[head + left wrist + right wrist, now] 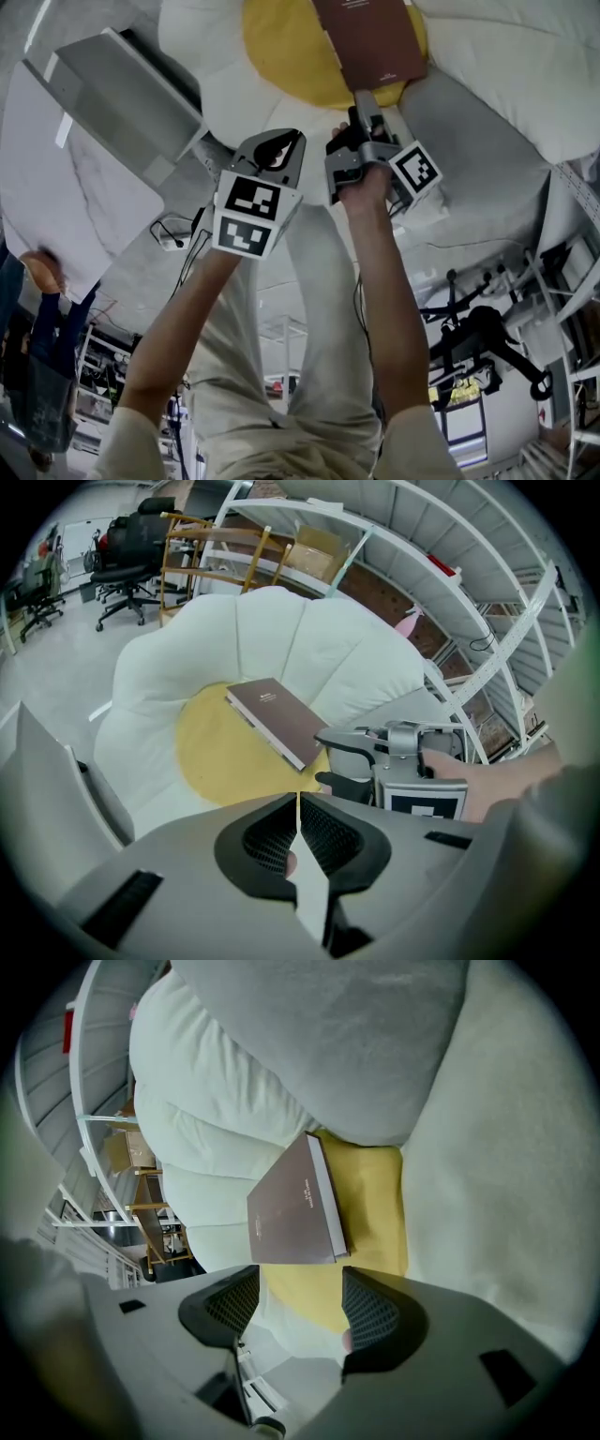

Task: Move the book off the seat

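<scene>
A brown book (370, 37) lies on the yellow centre (291, 47) of a white, petal-shaped cushion seat (281, 639). My right gripper (361, 105) is open, its tips close to the book's near edge, and nothing sits between its pads. In the right gripper view the book (291, 1208) lies just ahead of the spread jaws of the right gripper (300, 1302). My left gripper (281, 145) is shut and empty, beside the right one and further from the book. The left gripper view shows the book (281, 719) and the right gripper (339, 759) past the left gripper (298, 817).
A grey cushion (319, 1035) rests on the seat beside the book. White shelving (450, 574), a wooden chair (216, 555) and a black office chair (131, 546) stand behind the seat. A grey panel (122, 84) lies at the left, where a person (37, 281) stands.
</scene>
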A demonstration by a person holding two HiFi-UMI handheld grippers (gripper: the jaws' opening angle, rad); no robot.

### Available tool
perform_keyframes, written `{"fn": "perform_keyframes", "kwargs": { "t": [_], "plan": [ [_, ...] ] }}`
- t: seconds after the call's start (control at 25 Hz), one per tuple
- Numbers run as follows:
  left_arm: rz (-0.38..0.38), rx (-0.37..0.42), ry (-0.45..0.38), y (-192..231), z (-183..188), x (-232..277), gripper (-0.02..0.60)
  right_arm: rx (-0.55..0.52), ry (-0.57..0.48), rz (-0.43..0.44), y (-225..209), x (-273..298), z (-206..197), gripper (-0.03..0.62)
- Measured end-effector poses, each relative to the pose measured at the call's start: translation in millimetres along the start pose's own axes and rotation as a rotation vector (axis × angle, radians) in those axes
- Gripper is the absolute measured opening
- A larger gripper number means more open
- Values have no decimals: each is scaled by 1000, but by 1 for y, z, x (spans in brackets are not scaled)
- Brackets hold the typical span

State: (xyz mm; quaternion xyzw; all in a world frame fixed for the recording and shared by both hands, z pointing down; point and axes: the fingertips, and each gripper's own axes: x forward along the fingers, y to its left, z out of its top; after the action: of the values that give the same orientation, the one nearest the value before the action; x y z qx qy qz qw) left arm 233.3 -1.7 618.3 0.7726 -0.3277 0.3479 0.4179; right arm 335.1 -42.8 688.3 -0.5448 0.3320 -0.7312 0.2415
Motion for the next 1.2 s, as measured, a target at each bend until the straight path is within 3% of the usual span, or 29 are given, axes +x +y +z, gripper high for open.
{"fn": "perform_keyframes", "kwargs": {
  "t": [0.64, 1.2],
  "plan": [
    [-34, -17, -53, -4, -2, 12, 14, 64, -35, 40, -33, 41, 17, 259],
    [-65, 26, -62, -7, -6, 17, 14, -4, -3, 294, -25, 54, 21, 258]
  ]
}}
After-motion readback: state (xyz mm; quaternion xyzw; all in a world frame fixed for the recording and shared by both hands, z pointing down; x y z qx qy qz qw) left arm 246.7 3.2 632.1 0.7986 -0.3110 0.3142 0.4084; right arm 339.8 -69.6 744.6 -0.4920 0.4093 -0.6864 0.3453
